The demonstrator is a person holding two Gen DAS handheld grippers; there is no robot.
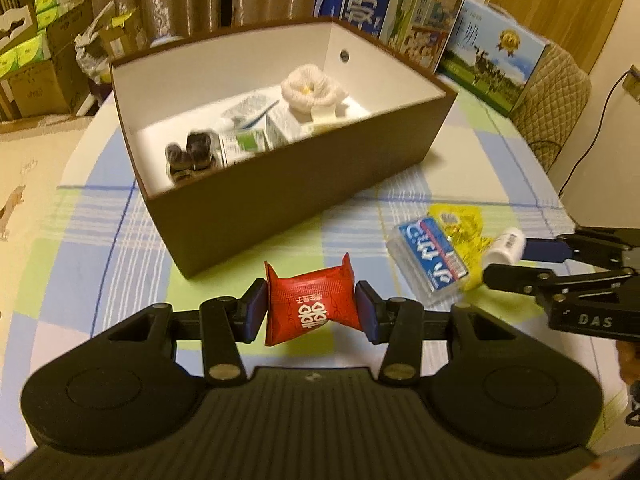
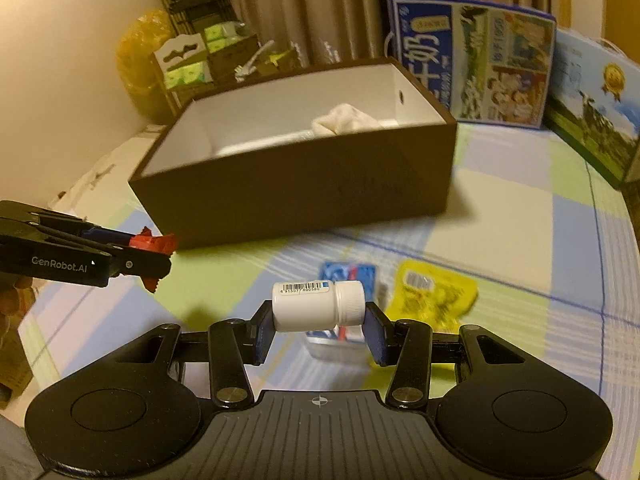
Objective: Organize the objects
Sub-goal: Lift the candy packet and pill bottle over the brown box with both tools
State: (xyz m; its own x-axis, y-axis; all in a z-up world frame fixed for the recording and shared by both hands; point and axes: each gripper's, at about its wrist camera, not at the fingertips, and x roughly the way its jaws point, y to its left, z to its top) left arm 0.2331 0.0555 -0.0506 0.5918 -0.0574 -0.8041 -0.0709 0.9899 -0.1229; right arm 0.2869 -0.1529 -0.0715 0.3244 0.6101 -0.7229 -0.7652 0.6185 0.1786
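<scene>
My left gripper (image 1: 311, 307) is shut on a red snack packet (image 1: 313, 305), held above the table in front of the brown box (image 1: 280, 200). My right gripper (image 2: 319, 316) is shut on a white pill bottle (image 2: 318, 306) lying sideways between the pads, just above the table. The brown box (image 2: 304, 196) has a white inside and holds a white cloth bundle (image 1: 310, 87), small cartons and dark round items (image 1: 192, 154). A blue and white packet (image 1: 432, 258) and a yellow packet (image 1: 460, 224) lie on the table to the right. From the right wrist view, the left gripper (image 2: 154, 254) appears at the left with the red packet.
Blue milk cartons (image 1: 400, 12) and a green and blue carton (image 1: 496, 64) stand behind the box. A quilted chair back (image 1: 556, 96) is at the far right. Cardboard boxes (image 1: 44, 64) are stacked off the table at the left. The checked tablecloth (image 1: 100, 240) covers a round table.
</scene>
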